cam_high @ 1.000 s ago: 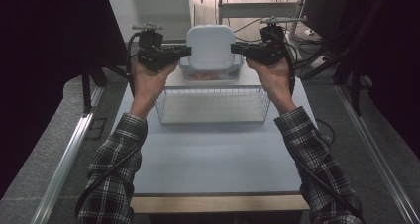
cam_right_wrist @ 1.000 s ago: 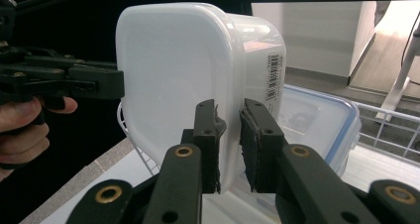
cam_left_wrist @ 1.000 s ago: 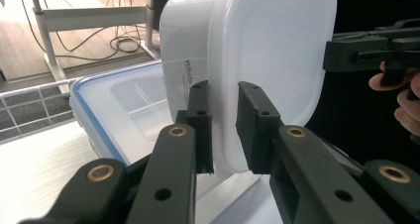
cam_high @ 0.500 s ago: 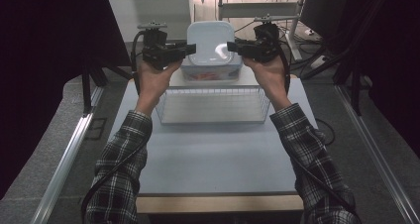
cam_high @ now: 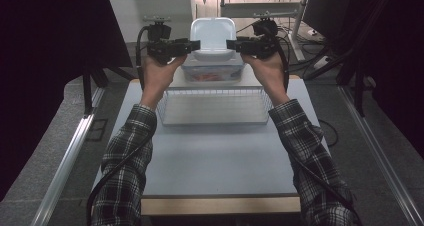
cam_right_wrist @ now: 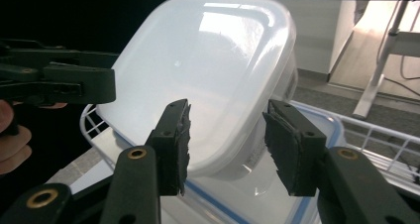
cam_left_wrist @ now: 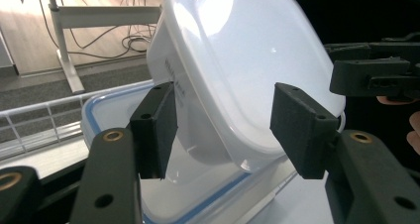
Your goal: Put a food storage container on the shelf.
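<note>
Presently, your left gripper [cam_high: 196, 44] and right gripper [cam_high: 230, 44] flank the white tub [cam_high: 213, 36], jaws just opening, pads clear of it, tub tilted atop the blue-rimmed lidded container [cam_high: 212, 75], wire basket [cam_high: 215, 107] just in front on the table [cam_high: 215, 161].

Your left tongs [cam_left_wrist: 223, 130] just opening, pads clear of the white tub [cam_left_wrist: 247, 70], tub tilted between the jaws, resting on the blue-rimmed lid [cam_left_wrist: 106, 112] beneath, wire basket [cam_left_wrist: 39, 122] far left, right tongs [cam_left_wrist: 376, 75] at right edge
</note>
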Motion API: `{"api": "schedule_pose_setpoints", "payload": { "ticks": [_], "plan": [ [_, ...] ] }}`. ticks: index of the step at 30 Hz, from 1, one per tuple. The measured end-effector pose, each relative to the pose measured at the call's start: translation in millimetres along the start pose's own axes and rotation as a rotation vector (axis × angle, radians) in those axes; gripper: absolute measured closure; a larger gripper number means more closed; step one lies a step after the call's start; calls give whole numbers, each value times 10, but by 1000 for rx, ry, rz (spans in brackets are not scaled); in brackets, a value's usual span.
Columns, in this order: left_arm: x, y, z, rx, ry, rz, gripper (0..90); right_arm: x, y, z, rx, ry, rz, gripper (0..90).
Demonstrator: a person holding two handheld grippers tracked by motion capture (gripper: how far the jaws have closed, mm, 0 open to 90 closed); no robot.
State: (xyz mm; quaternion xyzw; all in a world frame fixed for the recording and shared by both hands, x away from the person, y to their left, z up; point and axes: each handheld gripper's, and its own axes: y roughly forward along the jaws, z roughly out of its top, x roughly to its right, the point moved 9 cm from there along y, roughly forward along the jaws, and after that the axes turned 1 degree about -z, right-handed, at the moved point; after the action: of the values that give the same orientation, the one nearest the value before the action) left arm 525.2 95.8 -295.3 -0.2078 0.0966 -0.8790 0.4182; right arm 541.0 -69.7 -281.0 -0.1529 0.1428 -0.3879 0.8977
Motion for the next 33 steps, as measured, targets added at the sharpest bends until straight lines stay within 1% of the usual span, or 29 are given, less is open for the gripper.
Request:
{"api": "schedule_pose_setpoints", "payload": {
  "ticks": [3,6,10,13,15,16,19,21,22,23,25,26,28,30,33],
  "plan": [
    [-21,25,31,9,-17,-7,444,30,27,29,10,7,-11,509],
    [-50,53,74,7,-22,2,458,59,59,59,20,23,-21,503],
    [-66,80,125,-3,5,40,470,92,99,97,22,29,-37,501],
    [-59,83,142,4,15,39,469,111,114,118,20,29,-48,487],
    [-61,80,138,7,23,39,450,117,114,121,14,24,-50,470],
    [-57,73,139,12,23,33,437,118,108,124,15,19,-50,455],
    [-27,39,137,26,40,4,385,96,86,125,18,9,-30,408],
    [-3,23,117,16,64,-7,339,79,63,122,23,1,-14,362],
    [23,10,97,9,81,-22,317,68,51,116,22,-4,-4,334],
    [43,2,81,4,89,-34,291,51,40,98,14,-12,16,297],
    [84,-16,21,-13,126,-56,247,25,29,61,5,-19,42,246],
    [90,-25,-12,-21,142,-53,221,14,21,36,0,-24,53,226],
    [99,-33,-89,-41,158,-60,171,-9,2,-13,-3,-33,65,190],
    [101,-38,-161,-54,161,-61,121,-41,-11,-65,-8,-53,80,161],
    [112,-49,-256,-65,167,-67,88,-79,-34,-146,-18,-83,81,127]
  ]
}}
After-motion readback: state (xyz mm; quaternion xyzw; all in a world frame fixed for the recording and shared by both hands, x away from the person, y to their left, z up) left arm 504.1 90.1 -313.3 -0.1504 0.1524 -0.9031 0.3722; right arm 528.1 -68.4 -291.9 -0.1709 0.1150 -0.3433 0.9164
